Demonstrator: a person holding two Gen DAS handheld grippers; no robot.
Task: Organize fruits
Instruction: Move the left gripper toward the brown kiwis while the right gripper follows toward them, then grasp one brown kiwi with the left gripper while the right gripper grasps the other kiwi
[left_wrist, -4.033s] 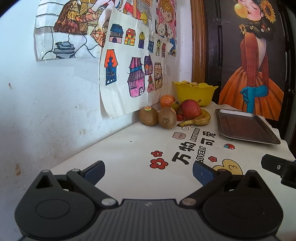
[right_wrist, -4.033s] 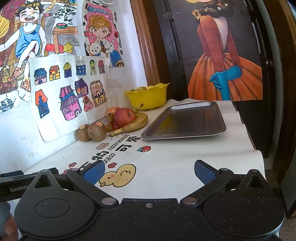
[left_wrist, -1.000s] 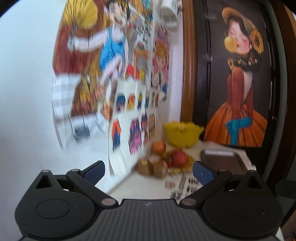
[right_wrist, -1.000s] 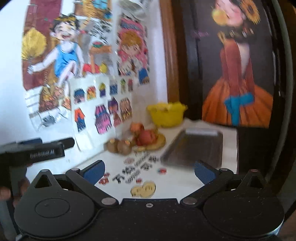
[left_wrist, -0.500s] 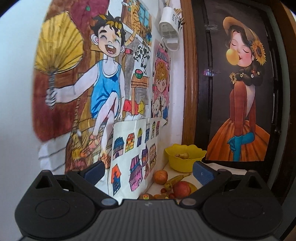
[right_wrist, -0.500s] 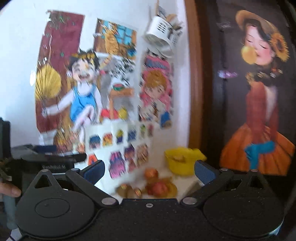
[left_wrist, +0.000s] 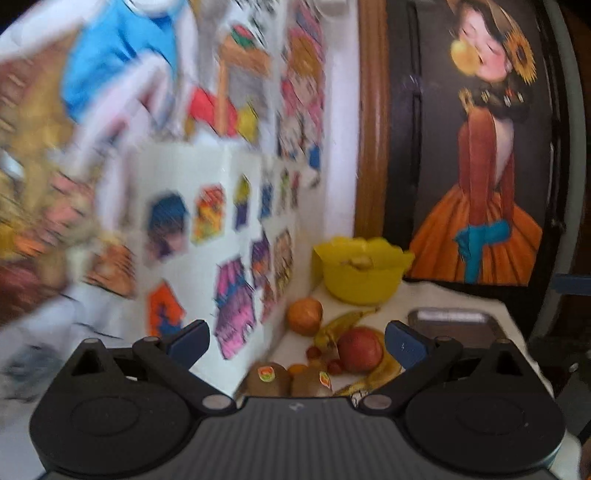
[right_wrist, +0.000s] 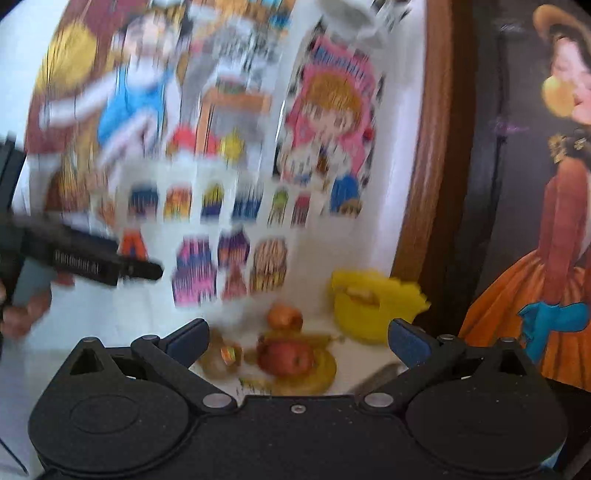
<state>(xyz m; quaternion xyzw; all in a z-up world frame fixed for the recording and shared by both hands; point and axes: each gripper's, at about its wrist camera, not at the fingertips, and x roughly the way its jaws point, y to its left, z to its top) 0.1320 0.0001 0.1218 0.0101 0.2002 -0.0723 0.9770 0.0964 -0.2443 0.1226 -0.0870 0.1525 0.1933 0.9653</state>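
Fruit lies in a heap against the wall on the white table: two kiwis (left_wrist: 288, 380), a red apple (left_wrist: 359, 349) resting on a banana (left_wrist: 373, 376), an orange fruit (left_wrist: 305, 316) and small red fruits (left_wrist: 334, 365). Behind them stands a yellow bowl (left_wrist: 362, 271). A dark metal tray (left_wrist: 456, 326) lies to the right. My left gripper (left_wrist: 295, 341) is open and empty, held high and well short of the fruit. My right gripper (right_wrist: 297, 341) is open and empty too, in front of the blurred apple (right_wrist: 286, 356), kiwi (right_wrist: 221, 360) and bowl (right_wrist: 373, 306).
Colourful drawings (left_wrist: 221, 206) cover the white wall on the left. A dark door with a painted girl (left_wrist: 480, 184) stands behind the table. In the right wrist view the other gripper's body (right_wrist: 85, 260) and a hand (right_wrist: 22, 314) show at the left.
Both cameras have tipped back down from the wall toward the table, blurring the views. The fruit pile and tray have come back into sight. Both grippers remain open.
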